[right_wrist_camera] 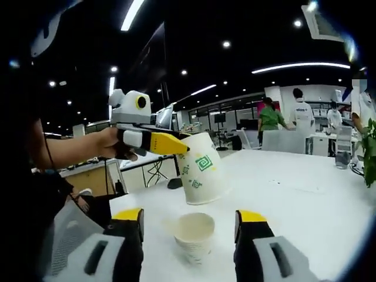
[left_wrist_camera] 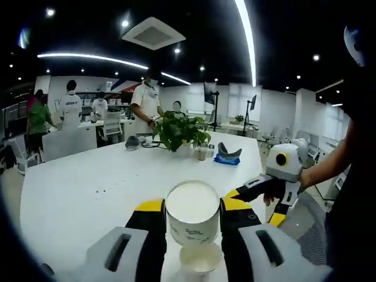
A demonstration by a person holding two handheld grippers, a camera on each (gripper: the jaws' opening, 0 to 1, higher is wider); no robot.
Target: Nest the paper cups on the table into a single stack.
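Observation:
A white paper cup [left_wrist_camera: 192, 217] with green print is clamped between the yellow-tipped jaws of my left gripper [left_wrist_camera: 192, 207], its open mouth facing the camera. Just below it a second paper cup [left_wrist_camera: 200, 258] stands upright on the white table [left_wrist_camera: 88, 194]. In the right gripper view the held cup [right_wrist_camera: 202, 167] hangs tilted above the standing cup [right_wrist_camera: 194, 234], with the left gripper [right_wrist_camera: 176, 147] gripping it from the left. My right gripper [right_wrist_camera: 191, 226] is open, its jaws spread either side of the standing cup without touching it. A hand holds the right gripper [left_wrist_camera: 258, 197] at the table's right edge.
A potted plant [left_wrist_camera: 179, 130], small jars [left_wrist_camera: 202, 153] and a blue object [left_wrist_camera: 227, 156] sit at the table's far middle. Several people stand by desks behind. A mesh chair [left_wrist_camera: 311, 232] is near the table's right edge, beside the person's body.

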